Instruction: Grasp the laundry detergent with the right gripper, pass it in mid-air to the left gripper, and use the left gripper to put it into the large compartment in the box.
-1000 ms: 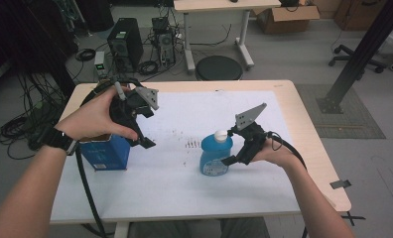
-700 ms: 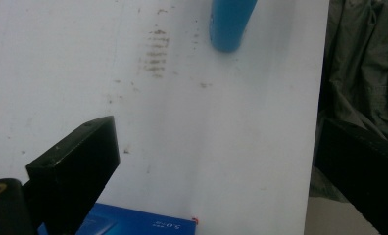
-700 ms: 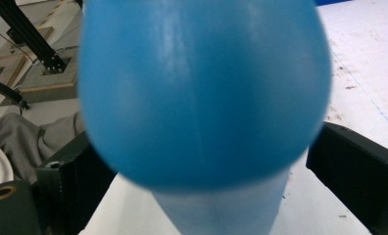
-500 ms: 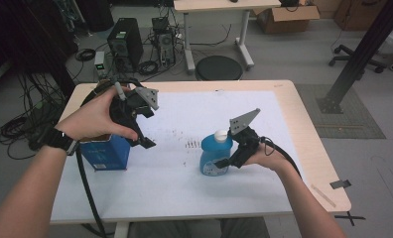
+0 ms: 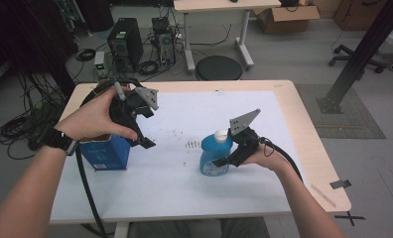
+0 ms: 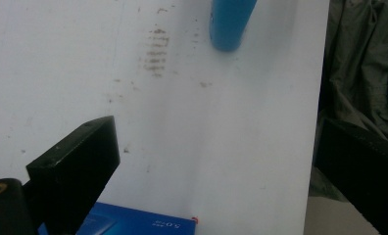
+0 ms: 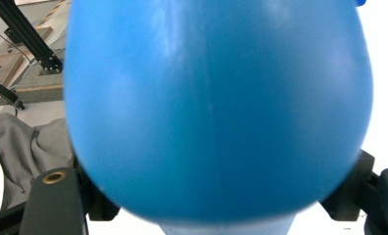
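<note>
A blue bottle (image 5: pixel 213 154) with a white cap stands upright on the white sheet (image 5: pixel 184 119), right of centre. My right gripper (image 5: pixel 216 159) reaches in from the right at its lower body. Its jaws have just been closing, and the bottle (image 7: pixel 211 107) now spans the whole gap between them, touching both sides. My left gripper (image 5: pixel 144 130) hangs open above the right end of a blue box (image 5: pixel 105 152), nothing between its jaws. In the left gripper view (image 6: pixel 216 147) the box corner (image 6: pixel 133 226) lies below and the bottle (image 6: pixel 230 24) stands farther off.
Dark smudges (image 5: pixel 192 145) mark the sheet between box and bottle. The wooden table edge (image 5: pixel 328 163) runs close to the right hand. Grey cloth (image 6: pixel 358 63) hangs past the table's near edge. A round stool (image 5: pixel 218 67) and computer cases (image 5: pixel 125 42) stand on the floor behind.
The right gripper has slid in toward the bottle and its jaws have drawn in around the bottle's lower body. The left hand and the box have stayed put.
</note>
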Demonstrator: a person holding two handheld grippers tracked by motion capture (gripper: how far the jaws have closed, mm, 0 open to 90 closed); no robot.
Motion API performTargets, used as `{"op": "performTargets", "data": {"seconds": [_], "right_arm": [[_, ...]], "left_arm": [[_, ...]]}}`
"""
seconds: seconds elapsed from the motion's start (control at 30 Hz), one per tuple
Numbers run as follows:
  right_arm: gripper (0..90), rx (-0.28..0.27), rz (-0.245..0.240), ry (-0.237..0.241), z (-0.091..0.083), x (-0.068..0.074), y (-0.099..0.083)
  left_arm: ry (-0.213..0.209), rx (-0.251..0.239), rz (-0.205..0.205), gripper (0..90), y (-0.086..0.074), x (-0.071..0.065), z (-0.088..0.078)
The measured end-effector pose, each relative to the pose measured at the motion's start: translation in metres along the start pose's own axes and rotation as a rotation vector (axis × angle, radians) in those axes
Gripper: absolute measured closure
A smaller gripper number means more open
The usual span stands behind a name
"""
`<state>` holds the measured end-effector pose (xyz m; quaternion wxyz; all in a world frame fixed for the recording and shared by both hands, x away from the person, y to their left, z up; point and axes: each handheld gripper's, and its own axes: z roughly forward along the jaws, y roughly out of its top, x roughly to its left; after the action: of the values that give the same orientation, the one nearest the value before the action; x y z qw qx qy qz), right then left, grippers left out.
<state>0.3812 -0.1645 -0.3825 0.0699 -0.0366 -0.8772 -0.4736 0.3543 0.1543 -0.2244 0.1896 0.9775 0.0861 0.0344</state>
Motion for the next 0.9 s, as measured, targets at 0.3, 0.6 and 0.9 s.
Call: {"op": "performTargets", "data": {"seconds": [0.3, 0.6, 0.9], "right_arm": [[26.2, 0.000, -0.004, -0.002, 0.0004, 0.0004, -0.0014], [31.6, 0.000, -0.006, 0.004, -0.0004, -0.0002, -0.0030], [36.1, -0.001, -0.006, -0.003, -0.0006, -0.0011, -0.0056]], "left_arm": [[-0.001, 0.000, 0.001, 4.2, 0.0003, -0.0002, 0.0001], [-0.004, 0.002, 0.003, 4.2, 0.0014, 0.0000, 0.0012], [-0.006, 0.010, 0.004, 4.2, 0.0023, 0.0007, 0.0019]]}}
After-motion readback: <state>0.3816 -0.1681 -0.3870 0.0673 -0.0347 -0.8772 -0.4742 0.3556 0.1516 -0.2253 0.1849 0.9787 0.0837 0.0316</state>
